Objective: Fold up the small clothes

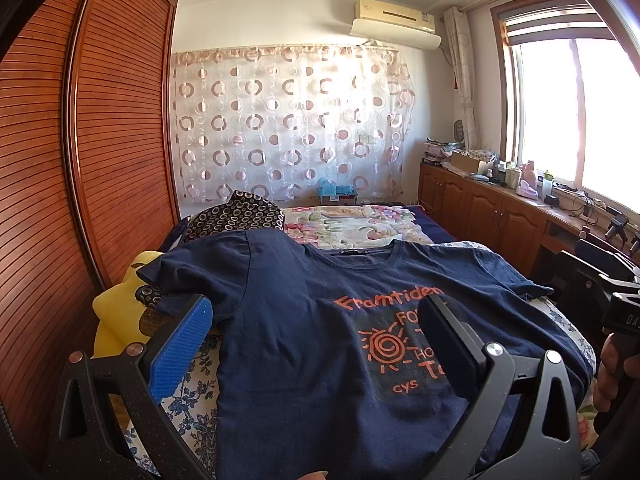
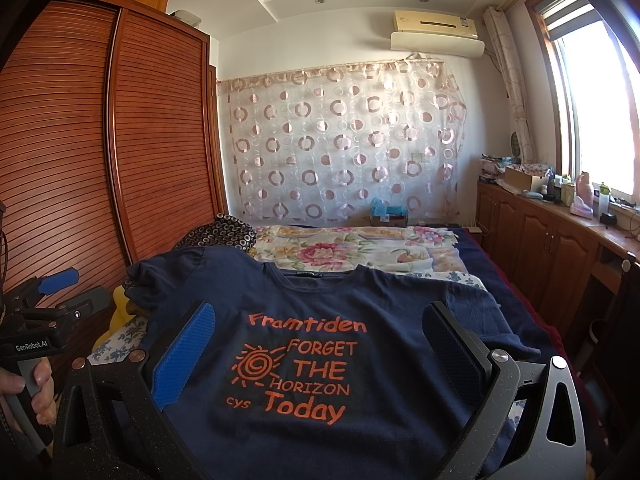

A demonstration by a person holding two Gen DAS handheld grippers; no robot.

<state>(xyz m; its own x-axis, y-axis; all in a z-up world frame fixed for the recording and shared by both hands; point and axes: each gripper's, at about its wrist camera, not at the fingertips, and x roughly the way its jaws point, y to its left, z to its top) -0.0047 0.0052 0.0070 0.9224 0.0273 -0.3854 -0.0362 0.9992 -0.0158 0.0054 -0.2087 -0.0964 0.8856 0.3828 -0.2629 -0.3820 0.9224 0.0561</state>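
A navy T-shirt (image 1: 288, 320) (image 2: 360, 304) with orange print lies spread face up on the bed, neck toward the far wall. My left gripper (image 1: 316, 324) is open over the shirt's left half, with nothing between its blue pads. Open too, my right gripper (image 2: 320, 328) hovers above the printed chest. From the right wrist view, the left gripper (image 2: 60, 288) shows at the far left, held by a hand (image 2: 38, 392). In the left wrist view the right gripper's black body (image 1: 616, 292) shows at the right edge.
A wooden slatted wardrobe (image 1: 80, 160) runs along the left of the bed. A dark ring-patterned cloth (image 1: 236, 216) and a yellow cushion (image 1: 120, 312) lie by the shirt's left sleeve. Floral bedding (image 2: 344, 248) covers the far bed. Wooden cabinets (image 2: 540, 240) with clutter stand on the right.
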